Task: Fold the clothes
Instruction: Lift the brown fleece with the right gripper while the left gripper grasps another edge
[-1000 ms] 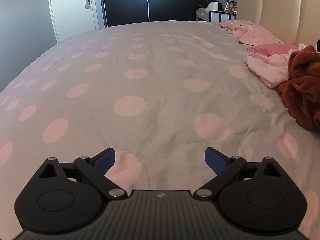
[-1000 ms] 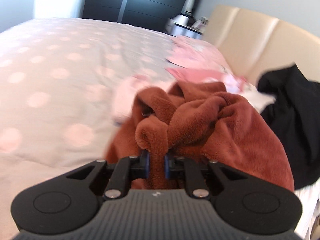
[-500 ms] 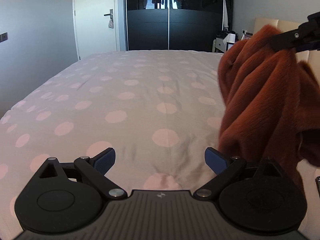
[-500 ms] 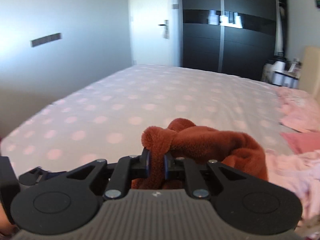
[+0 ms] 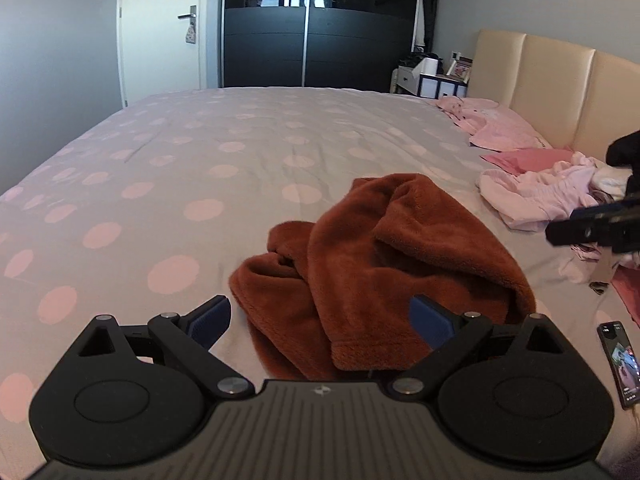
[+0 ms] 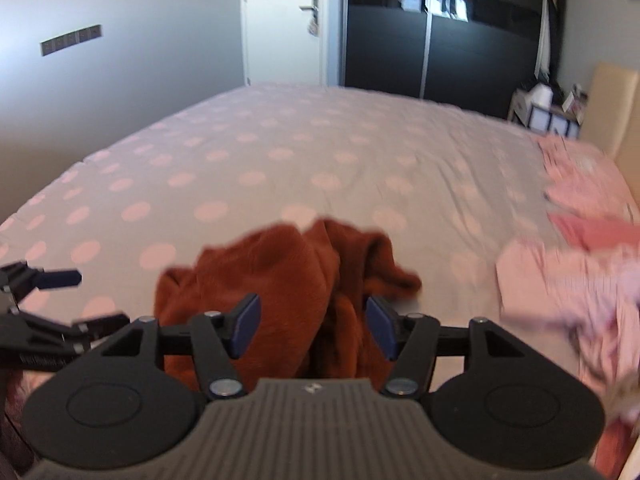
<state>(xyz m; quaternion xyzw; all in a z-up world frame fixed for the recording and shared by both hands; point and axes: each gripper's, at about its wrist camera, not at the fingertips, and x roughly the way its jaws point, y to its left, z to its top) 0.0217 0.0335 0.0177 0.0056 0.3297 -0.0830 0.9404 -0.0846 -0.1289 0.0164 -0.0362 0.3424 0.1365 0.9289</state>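
A rust-brown fleece garment (image 5: 380, 256) lies crumpled on the dotted bedspread (image 5: 180, 168), just ahead of both grippers; it also shows in the right wrist view (image 6: 280, 280). My left gripper (image 5: 322, 320) is open and empty, its jaws wide apart above the garment's near edge. My right gripper (image 6: 313, 326) is open over the garment, holding nothing. The right gripper shows at the right edge of the left wrist view (image 5: 592, 228), and the left gripper shows at the left edge of the right wrist view (image 6: 44, 308).
A pile of pink and white clothes (image 5: 544, 196) lies at the right by the beige headboard (image 5: 560, 80). A phone (image 5: 620, 360) lies on the bed at the near right. A black wardrobe (image 5: 316, 28) and a door (image 5: 160, 28) stand beyond the bed.
My right gripper carried the brown garment left from the clothes pile, lowered it onto the bedspread and opened, letting it go. The left gripper stayed open.
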